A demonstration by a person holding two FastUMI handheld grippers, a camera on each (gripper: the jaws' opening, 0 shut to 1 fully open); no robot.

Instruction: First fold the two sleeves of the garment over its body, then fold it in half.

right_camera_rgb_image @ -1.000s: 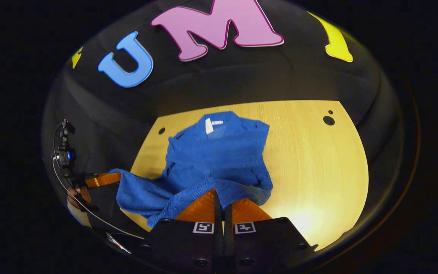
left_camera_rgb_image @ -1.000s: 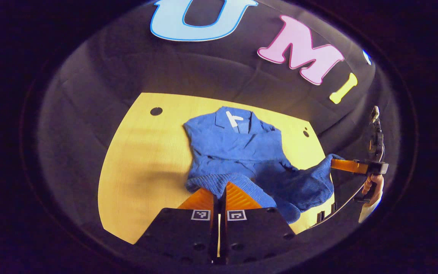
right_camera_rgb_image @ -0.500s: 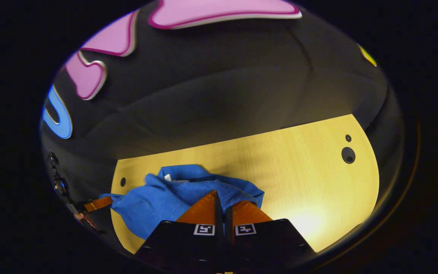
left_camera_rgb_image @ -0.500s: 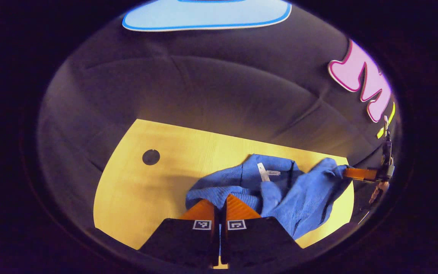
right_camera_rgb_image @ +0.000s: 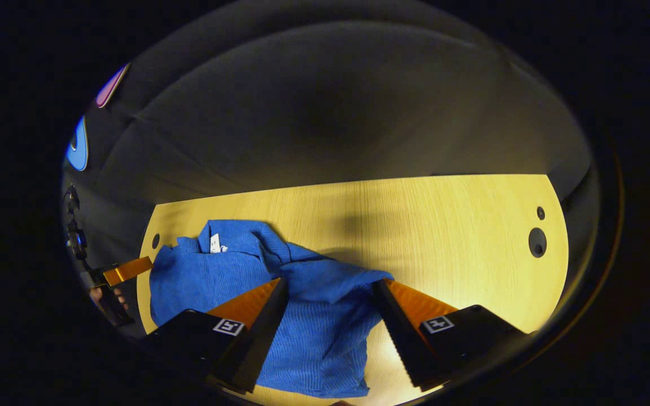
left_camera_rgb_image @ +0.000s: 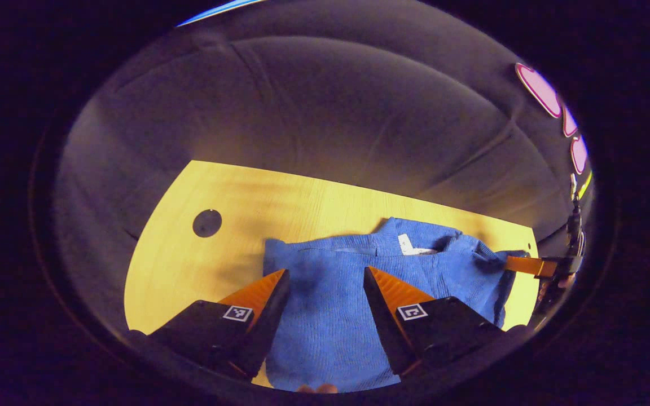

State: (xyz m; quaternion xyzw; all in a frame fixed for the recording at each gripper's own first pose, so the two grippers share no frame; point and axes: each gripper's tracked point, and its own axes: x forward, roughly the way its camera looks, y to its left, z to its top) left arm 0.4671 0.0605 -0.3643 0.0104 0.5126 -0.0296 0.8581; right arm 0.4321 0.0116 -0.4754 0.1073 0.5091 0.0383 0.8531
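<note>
A: What is changing right now?

B: Both grippers are letting go. A second ago each was pinching the hem and carrying it toward the far collar; now the left gripper (left_camera_rgb_image: 325,285) is standing spread wide, and the right gripper (right_camera_rgb_image: 330,296) is spread too, nothing between its fingers.

A: And the garment (left_camera_rgb_image: 353,287)?

B: It is lying doubled on the table (left_camera_rgb_image: 212,265), hem brought up near the collar tag (left_camera_rgb_image: 405,243), toward the far edge.

A: So the half fold is landing?

B: Seemingly, yes. The right side is looking bunched in the right gripper view, so I'd say some smoothing is still needed.
</note>
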